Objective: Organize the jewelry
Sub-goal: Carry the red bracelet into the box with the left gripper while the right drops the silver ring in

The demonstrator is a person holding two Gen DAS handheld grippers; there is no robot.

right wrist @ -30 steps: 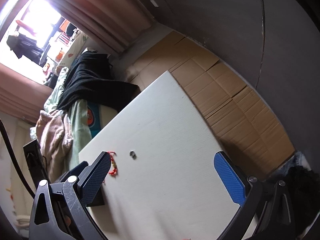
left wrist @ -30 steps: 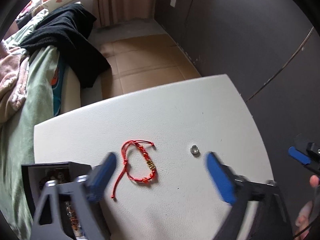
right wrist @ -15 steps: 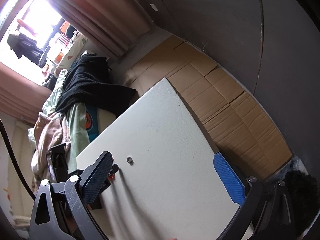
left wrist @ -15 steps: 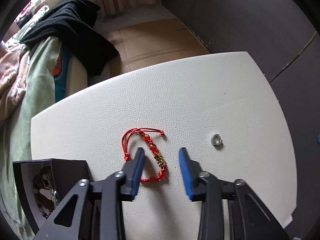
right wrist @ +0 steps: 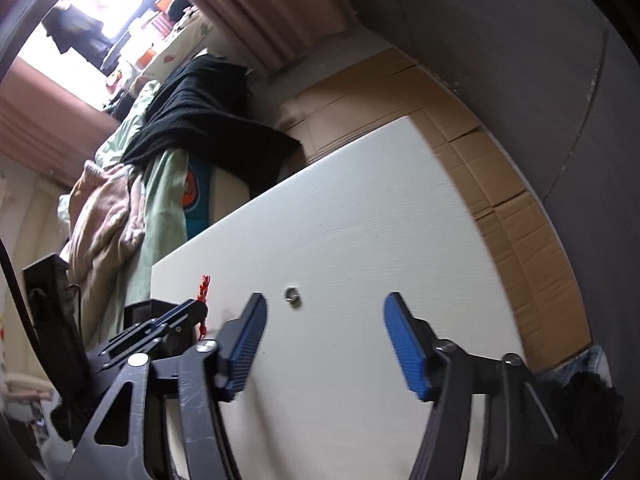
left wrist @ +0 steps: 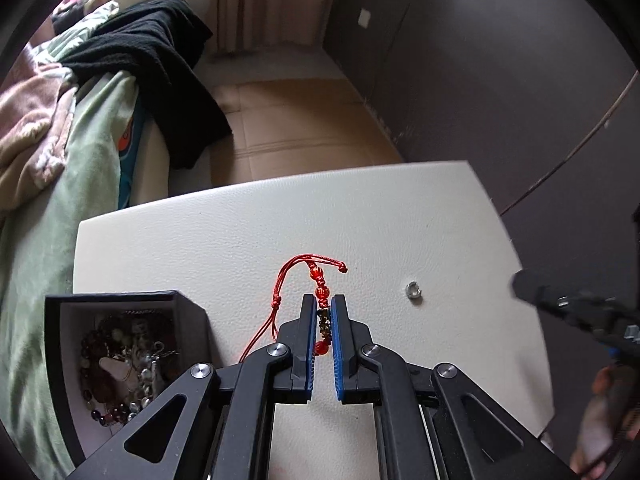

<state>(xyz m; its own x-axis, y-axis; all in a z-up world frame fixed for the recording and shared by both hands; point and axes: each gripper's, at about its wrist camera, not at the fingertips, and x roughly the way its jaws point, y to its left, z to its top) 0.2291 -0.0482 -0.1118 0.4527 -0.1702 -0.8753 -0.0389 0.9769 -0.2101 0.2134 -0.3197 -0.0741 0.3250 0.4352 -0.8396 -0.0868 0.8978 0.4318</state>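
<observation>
Left wrist view: left gripper (left wrist: 323, 312) low over white table (left wrist: 224, 240), blue pads (left wrist: 308, 344) drawn narrow and clamped on the beaded middle of red cord bracelet (left wrist: 318, 280). Gold charm and red beads pinched between the pads; cord loop and knotted end lying on the table ahead of the fingertips; loose tail trailing down to the left of the left finger. Open black jewelry box (left wrist: 120, 304) at the table's left edge, just beside the left gripper, white-lined and filled with bead strands and chains (left wrist: 120, 372). Small silver ring (left wrist: 413, 290) flat on the table to the right of the bracelet, apart from it. Right gripper (left wrist: 576, 312) blurred at the right border, with part of a hand (left wrist: 600, 420) below it.

Right wrist view: right gripper (right wrist: 324, 328) above the table (right wrist: 360, 216), jaws wide apart, nothing between the blue pads (right wrist: 404, 344). Silver ring (right wrist: 292, 294) on the surface just ahead of the fingertips, nearer the left-hand pad. Left gripper (right wrist: 188, 312) to the left, red beads of the bracelet (right wrist: 204, 286) showing above its tip.

Background in both views: bed with green bedding (left wrist: 48, 216), pink blanket (left wrist: 28, 128) and black garment (left wrist: 160, 64); flattened cardboard (right wrist: 500, 184) on the floor; dark wall (left wrist: 500, 60); curtain (right wrist: 256, 12).
</observation>
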